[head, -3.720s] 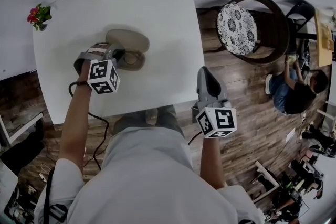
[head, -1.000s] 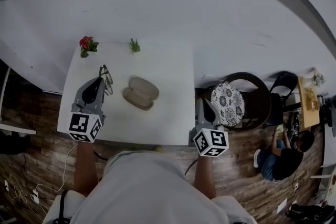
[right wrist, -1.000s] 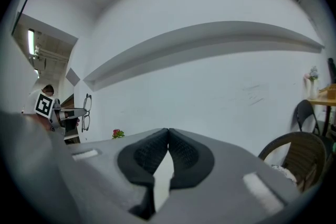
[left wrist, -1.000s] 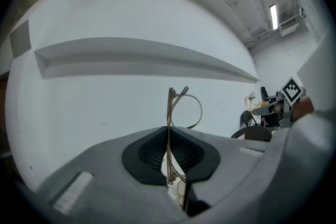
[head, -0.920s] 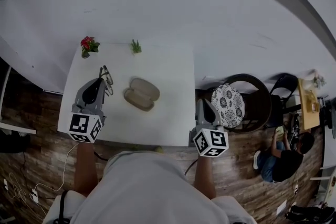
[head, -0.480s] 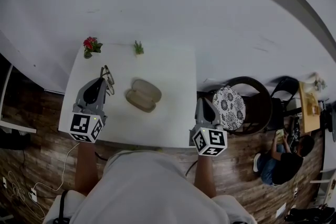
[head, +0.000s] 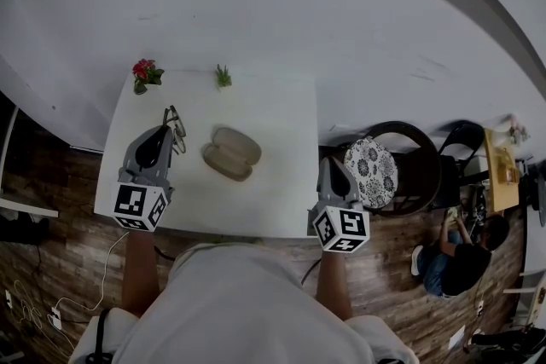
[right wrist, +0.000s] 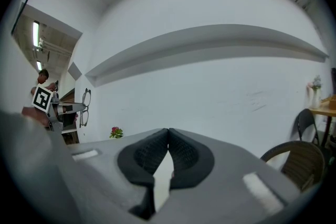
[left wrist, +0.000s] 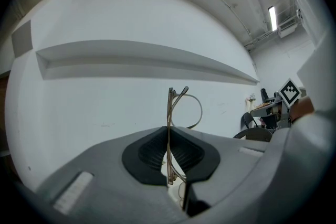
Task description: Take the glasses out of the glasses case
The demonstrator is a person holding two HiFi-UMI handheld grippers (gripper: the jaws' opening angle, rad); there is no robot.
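The left gripper [head: 161,135] had its jaws clamped on the glasses [left wrist: 185,108], the open glasses case [head: 231,154] at its 3 o'clock; the right gripper [right wrist: 168,136] had its jaws together, empty. A light, steady hold seemed wise.

I'm looking down on a white square surface [head: 273,183] that stands on a dark wood-plank floor [head: 60,209], with its far edge close to a pale wall. The tan glasses case [head: 231,153] lies open around the middle of it, its two oval halves side by side. Beyond the case and off to its left, at the far corner, sit red flowers [head: 143,74]. Almost straight beyond the case, at the far edge, stands a small green plant [head: 223,77], well apart from it.
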